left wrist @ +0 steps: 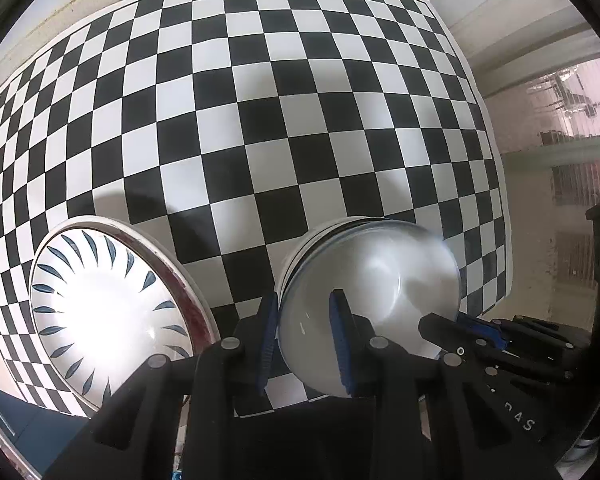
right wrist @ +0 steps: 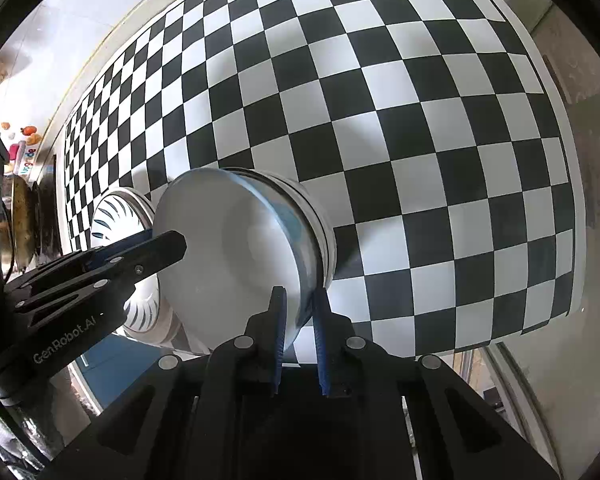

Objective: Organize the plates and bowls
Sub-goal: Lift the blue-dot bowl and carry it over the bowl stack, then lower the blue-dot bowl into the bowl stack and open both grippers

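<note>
Both the left tool (left wrist: 308, 344) and right tool (right wrist: 300, 340) pinch opposite rims of the white bowl (left wrist: 372, 296), likely glazed, slippery and breakable, beside the patterned plate (left wrist: 108, 312).

A black-and-white checkered mat (left wrist: 300, 120) covers the table, with small colourful items (right wrist: 24, 136) beyond its far-left edge.

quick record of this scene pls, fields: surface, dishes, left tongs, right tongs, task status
surface: black and white checkered mat
dishes: plain white bowl on top of a stack; patterned plate with blue leaf marks beside it
left tongs: left tongs shut on the white bowl's rim
right tongs: right tongs shut on the opposite side of the rim
task status: white bowl gripped from both sides, over the stack
</note>
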A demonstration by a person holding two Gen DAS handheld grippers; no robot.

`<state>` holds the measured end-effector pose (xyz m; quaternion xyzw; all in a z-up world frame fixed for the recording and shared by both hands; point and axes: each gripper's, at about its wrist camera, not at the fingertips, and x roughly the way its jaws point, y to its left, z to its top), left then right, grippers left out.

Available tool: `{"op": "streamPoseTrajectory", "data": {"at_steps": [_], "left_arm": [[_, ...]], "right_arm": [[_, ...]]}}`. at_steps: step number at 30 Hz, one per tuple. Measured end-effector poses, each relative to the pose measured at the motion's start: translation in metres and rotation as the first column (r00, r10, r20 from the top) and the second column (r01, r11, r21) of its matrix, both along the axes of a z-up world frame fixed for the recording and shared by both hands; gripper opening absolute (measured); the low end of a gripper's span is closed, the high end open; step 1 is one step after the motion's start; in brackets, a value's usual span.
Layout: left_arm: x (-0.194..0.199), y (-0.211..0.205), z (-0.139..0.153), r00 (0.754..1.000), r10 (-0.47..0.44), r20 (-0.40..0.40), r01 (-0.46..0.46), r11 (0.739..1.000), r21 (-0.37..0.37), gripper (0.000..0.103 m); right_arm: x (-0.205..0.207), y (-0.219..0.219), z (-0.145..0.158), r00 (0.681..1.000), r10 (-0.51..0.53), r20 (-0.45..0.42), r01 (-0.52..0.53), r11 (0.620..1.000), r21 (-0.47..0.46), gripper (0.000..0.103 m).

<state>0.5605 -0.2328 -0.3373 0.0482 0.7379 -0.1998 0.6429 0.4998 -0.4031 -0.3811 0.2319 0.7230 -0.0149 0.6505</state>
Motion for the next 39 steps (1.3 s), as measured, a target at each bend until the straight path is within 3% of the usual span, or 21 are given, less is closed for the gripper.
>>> {"op": "streamPoseTrajectory", "data": {"at_steps": [13, 18, 25, 39], "left_arm": [[-0.007, -0.002, 0.006, 0.999, -0.002, 0.037, 0.001, 1.0, 0.02, 0.024], [-0.018, 0.001, 0.02, 0.996, -0.006, 0.087, 0.003, 1.0, 0.028, 0.024], [-0.048, 0.009, 0.057, 0.98, -0.05, 0.195, 0.042, 0.998, 0.041, 0.024], [-0.091, 0.037, 0.147, 0.942, -0.028, 0.335, 0.038, 0.999, -0.022, 0.024]], "right_arm": [[0.0, -0.001, -0.001, 1.0, 0.017, 0.008, -0.017, 1.0, -0.021, 0.012], [-0.003, 0.001, 0.011, 0.999, 0.032, 0.039, -0.029, 0.998, -0.056, 0.012], [-0.023, 0.013, 0.055, 0.988, 0.081, 0.129, -0.064, 0.99, -0.129, 0.012], [-0.09, 0.038, 0.165, 0.943, 0.133, 0.306, -0.07, 0.976, -0.209, 0.012]]}}
